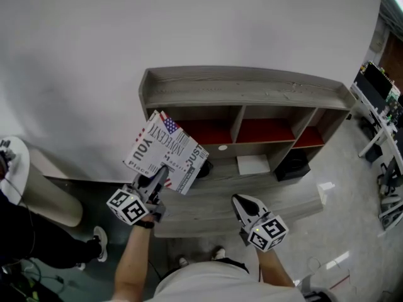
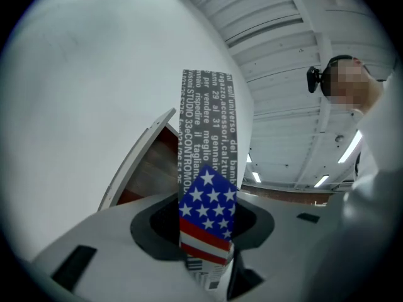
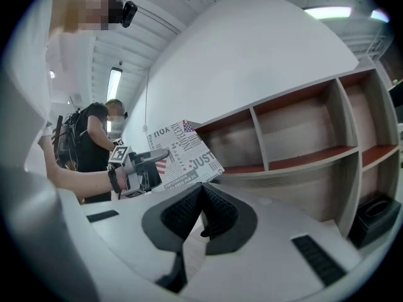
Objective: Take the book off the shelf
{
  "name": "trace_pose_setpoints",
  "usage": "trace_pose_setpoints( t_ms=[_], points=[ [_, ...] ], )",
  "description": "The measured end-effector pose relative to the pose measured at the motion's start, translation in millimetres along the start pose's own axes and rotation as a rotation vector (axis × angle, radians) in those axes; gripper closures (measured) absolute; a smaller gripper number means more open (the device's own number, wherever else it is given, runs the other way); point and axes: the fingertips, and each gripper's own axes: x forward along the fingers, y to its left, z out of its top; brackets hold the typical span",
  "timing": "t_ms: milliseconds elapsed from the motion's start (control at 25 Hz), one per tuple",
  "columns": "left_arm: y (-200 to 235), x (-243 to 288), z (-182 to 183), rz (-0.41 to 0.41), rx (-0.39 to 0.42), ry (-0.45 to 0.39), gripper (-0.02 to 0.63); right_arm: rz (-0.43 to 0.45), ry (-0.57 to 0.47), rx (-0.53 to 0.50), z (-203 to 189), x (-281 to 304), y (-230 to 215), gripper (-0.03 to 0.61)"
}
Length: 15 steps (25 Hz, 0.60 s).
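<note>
A book with a white cover of printed words and a US flag patch hangs in the air in front of the shelf's left end. My left gripper is shut on its lower edge. In the left gripper view the book stands edge-on between the jaws, flag corner nearest. The right gripper view shows the book and the left gripper off to the left. My right gripper hangs before the shelf's lower board, jaws closed together with nothing between them.
The grey wooden shelf unit stands against a white wall, with red-backed compartments. A white sheet and a black box sit on its lower level. A person stands behind at the left; desks at the right.
</note>
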Motion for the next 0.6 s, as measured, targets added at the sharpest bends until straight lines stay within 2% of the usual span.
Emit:
trace_pose_setpoints(
  t_ms=[120,360,600],
  points=[
    [-4.1,-2.8,9.8,0.012,0.074,-0.003,0.453,-0.005,-0.015,-0.013,9.6,-1.3,2.1,0.557],
    [-23.4,-12.6,27.5,0.029,0.34,0.007,0.452,-0.016,-0.032,-0.03,21.1,0.5,1.6,0.557],
    [-22.8,-36.4,40.2,0.115,0.477,-0.009,0.452,-0.017,-0.041,-0.039,26.9,3.3,0.8,0.557]
  ],
)
